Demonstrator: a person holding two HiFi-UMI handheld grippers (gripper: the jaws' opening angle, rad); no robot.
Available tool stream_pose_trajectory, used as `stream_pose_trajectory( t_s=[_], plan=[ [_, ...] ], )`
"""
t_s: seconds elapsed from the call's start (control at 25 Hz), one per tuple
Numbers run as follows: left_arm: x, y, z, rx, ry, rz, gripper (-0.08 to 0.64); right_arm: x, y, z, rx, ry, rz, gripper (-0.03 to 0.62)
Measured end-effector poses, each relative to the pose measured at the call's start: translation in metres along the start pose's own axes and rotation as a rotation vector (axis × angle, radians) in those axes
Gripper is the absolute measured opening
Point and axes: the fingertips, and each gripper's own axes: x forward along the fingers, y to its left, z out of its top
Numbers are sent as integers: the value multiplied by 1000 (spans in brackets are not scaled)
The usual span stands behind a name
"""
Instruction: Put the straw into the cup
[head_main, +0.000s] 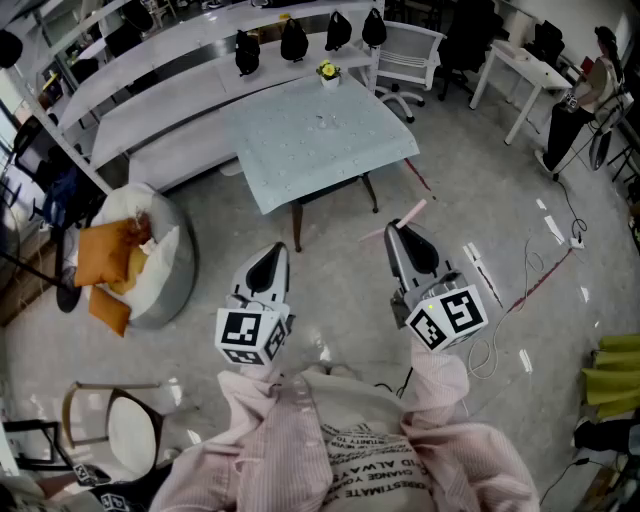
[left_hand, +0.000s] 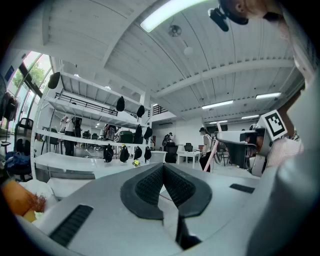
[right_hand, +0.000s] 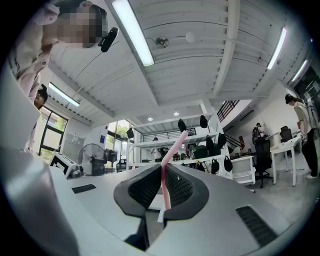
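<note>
A pink straw (head_main: 411, 213) sticks out forward from my right gripper (head_main: 398, 232), bent near its top. In the right gripper view the straw (right_hand: 171, 149) runs up between the dark pads (right_hand: 181, 186), and the right gripper (right_hand: 163, 172) is shut on it. My left gripper (head_main: 271, 254) is held beside it at the left; its pads (left_hand: 149, 185) meet at the tip with nothing between them. From the left gripper view the straw (left_hand: 212, 154) shows at the right. Both grippers hover over the floor, short of a pale table (head_main: 290, 160). A small clear thing (head_main: 322, 121) on the table is too faint to tell.
A small pot of yellow flowers (head_main: 327, 72) stands at the table's far edge. A grey beanbag with orange cushions (head_main: 120, 262) lies at the left, a round chair (head_main: 125, 432) at the lower left. Cables (head_main: 545, 268) trail over the floor at the right. White shelving with black bags (head_main: 292, 40) stands behind.
</note>
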Motion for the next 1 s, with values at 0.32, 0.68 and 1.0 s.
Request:
stream_pose_trajectory(
  t_s=[0.32,0.68,1.0],
  plan=[
    [19,6,-23,-45,43,20,-2,1,-22,-11,9,17,-12,23],
    [50,-2,-35,-77,61,8,-2,7,-58,-19,35,25,-52,23],
    [78,7,-35,-84,72,29,-2,32,-81,-24,62,23,-31,23]
  ],
)
